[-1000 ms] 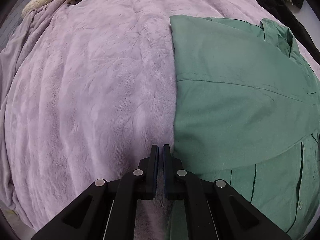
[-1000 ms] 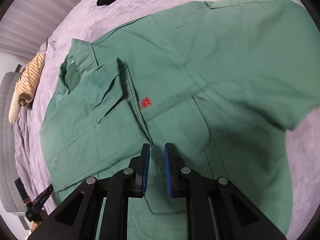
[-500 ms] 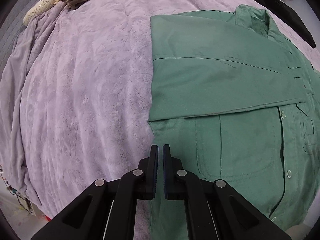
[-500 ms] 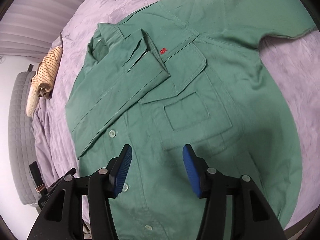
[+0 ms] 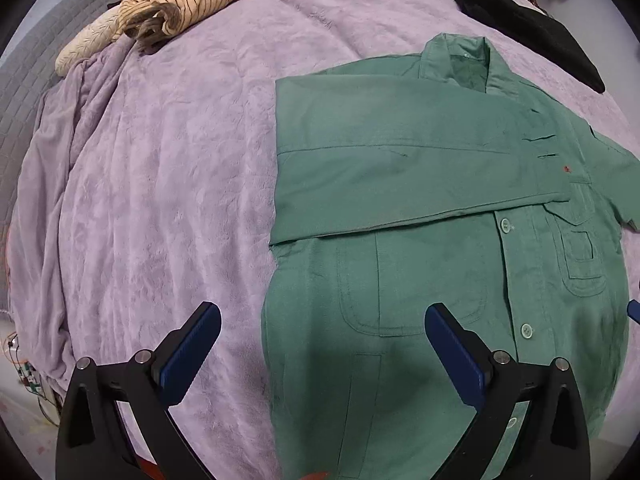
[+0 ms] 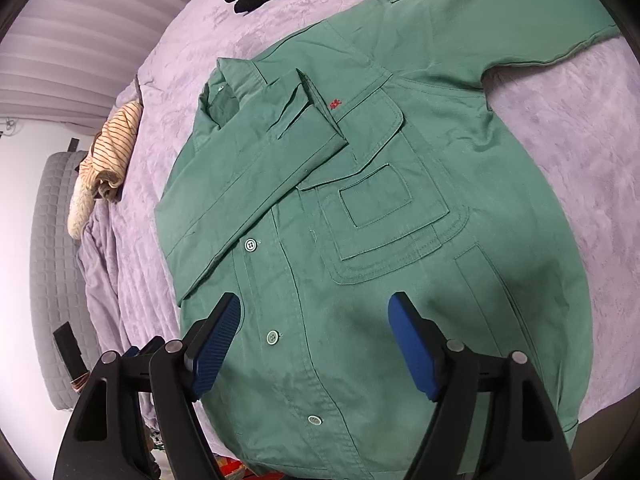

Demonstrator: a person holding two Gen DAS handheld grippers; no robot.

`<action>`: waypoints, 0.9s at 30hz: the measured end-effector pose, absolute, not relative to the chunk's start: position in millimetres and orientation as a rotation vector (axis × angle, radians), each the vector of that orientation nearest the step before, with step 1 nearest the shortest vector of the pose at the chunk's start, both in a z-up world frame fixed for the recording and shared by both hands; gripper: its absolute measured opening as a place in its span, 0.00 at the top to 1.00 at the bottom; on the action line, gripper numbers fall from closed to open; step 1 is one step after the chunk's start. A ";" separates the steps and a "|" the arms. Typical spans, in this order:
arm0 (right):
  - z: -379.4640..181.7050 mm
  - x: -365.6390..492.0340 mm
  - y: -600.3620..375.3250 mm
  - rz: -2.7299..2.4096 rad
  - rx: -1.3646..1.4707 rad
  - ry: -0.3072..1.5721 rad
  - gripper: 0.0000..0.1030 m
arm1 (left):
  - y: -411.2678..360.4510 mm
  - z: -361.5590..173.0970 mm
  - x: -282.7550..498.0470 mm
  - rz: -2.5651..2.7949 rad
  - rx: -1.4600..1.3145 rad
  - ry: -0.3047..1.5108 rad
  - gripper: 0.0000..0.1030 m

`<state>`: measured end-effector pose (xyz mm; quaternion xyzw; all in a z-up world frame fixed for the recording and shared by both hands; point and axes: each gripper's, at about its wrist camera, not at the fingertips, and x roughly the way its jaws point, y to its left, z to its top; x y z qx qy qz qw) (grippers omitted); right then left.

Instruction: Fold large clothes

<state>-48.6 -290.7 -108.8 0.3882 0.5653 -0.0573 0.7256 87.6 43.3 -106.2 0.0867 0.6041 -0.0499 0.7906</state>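
Left wrist view: a lilac plush blanket point(image 5: 168, 184) fills most of the frame, and on it, from centre to right, lies the green shirt point(image 5: 404, 280), front up and buttoned. One sleeve point(image 5: 400, 168) is folded across the chest, its cuff reaching the button placket at centre right. In the right wrist view the same shirt point(image 6: 360, 240) takes the middle of the frame, with its other sleeve point(image 6: 500, 28) stretched flat toward the upper right. A striped beige garment point(image 5: 188, 4) is bunched at the upper left of the left wrist view, and a black garment point(image 5: 532, 36) lies at the upper right. The left gripper point(image 5: 322, 344), at the bottom, is spread wide above the shirt's side edge, holding nothing. The right gripper point(image 6: 316, 340) is likewise spread and empty above the lower front. A small red mark point(image 6: 335, 103) sits near the collar.
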 end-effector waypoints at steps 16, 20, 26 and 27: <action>-107.1 -57.0 -305.8 -0.044 0.984 1.142 0.00 | -18.0 -90.5 77.7 -0.244 0.242 1.336 0.01; -116.7 -61.2 -316.0 -0.038 1.037 1.144 0.00 | -37.3 -92.2 76.3 -0.267 0.259 1.348 0.01; -130.3 -68.3 -343.2 -0.044 1.118 1.133 0.00 | -66.9 -97.1 76.1 -0.283 0.266 1.375 0.01; -132.0 -69.3 -348.0 -0.043 1.128 1.133 0.00 | -72.6 -97.8 75.4 -0.284 0.268 1.378 0.01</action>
